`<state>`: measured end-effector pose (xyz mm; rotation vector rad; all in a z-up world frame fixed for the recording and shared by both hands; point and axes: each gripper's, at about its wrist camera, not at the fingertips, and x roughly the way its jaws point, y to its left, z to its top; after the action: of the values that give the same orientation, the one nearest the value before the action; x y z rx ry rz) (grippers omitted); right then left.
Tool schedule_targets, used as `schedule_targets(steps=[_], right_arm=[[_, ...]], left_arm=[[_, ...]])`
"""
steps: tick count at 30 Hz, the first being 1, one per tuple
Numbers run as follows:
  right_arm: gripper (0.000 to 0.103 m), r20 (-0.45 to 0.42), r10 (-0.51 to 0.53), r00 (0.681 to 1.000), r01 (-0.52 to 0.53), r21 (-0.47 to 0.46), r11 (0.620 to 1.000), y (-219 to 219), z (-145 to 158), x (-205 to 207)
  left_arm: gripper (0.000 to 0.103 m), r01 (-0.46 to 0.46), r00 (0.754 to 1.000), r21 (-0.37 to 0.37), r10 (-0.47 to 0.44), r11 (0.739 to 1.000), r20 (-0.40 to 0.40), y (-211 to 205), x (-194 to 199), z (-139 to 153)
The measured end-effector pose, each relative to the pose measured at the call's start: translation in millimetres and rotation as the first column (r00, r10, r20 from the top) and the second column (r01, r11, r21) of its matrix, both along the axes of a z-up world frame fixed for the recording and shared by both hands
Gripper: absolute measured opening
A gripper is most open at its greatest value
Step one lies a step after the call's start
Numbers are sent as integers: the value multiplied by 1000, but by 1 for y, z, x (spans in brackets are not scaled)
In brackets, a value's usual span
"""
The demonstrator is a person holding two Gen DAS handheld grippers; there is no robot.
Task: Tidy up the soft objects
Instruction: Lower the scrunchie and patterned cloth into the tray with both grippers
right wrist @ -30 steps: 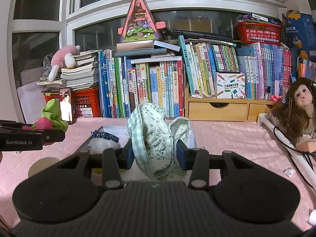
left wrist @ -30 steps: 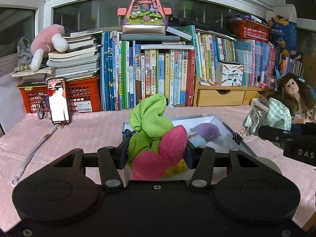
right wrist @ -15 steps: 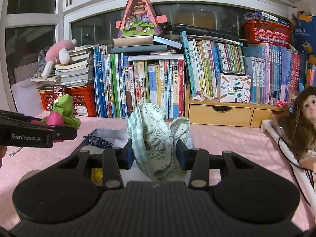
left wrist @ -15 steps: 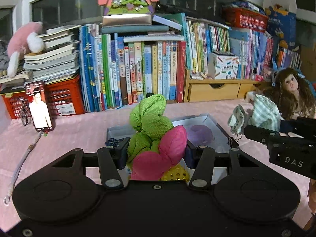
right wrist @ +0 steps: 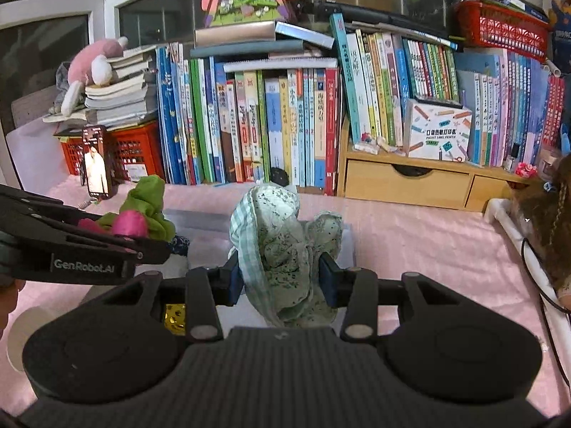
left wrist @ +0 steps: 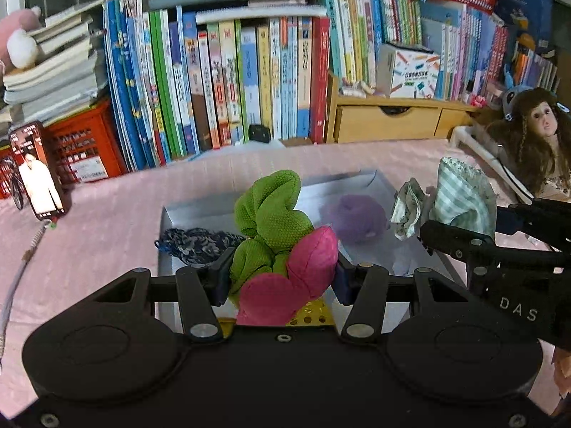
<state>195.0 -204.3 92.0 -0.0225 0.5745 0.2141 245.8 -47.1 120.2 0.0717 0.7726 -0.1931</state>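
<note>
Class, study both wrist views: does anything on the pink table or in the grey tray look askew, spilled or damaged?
Nothing is spilled or visibly damaged. The one oddity: the dark blue knitted piece hangs over the grey tray's left rim instead of lying inside like the purple plush.

Two black two-finger grippers: left gripper [left wrist: 278,278], right gripper [right wrist: 280,278]. One green-and-pink fabric toy [left wrist: 278,242], one pale green checked cloth bundle [right wrist: 285,249]. One white shallow tray [left wrist: 378,182] holding one purple fuzzy ball [left wrist: 357,217], one dark blue knitted piece [left wrist: 196,244]. One long-haired doll [left wrist: 535,135] far right, one phone [left wrist: 37,174] far left.
</note>
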Motion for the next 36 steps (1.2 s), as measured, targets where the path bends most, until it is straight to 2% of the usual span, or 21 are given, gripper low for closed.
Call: schedule_targets(steps=[14, 36], right_arm=[[51, -91, 2, 996, -7, -59, 998, 2, -16, 29], [53, -210, -28, 977, 13, -76, 997, -4, -37, 63]], left_arm=[[51, -47, 989, -52, 40, 998, -141, -4, 34, -28], [51, -112, 956, -144, 67, 983, -286, -16, 70, -54]])
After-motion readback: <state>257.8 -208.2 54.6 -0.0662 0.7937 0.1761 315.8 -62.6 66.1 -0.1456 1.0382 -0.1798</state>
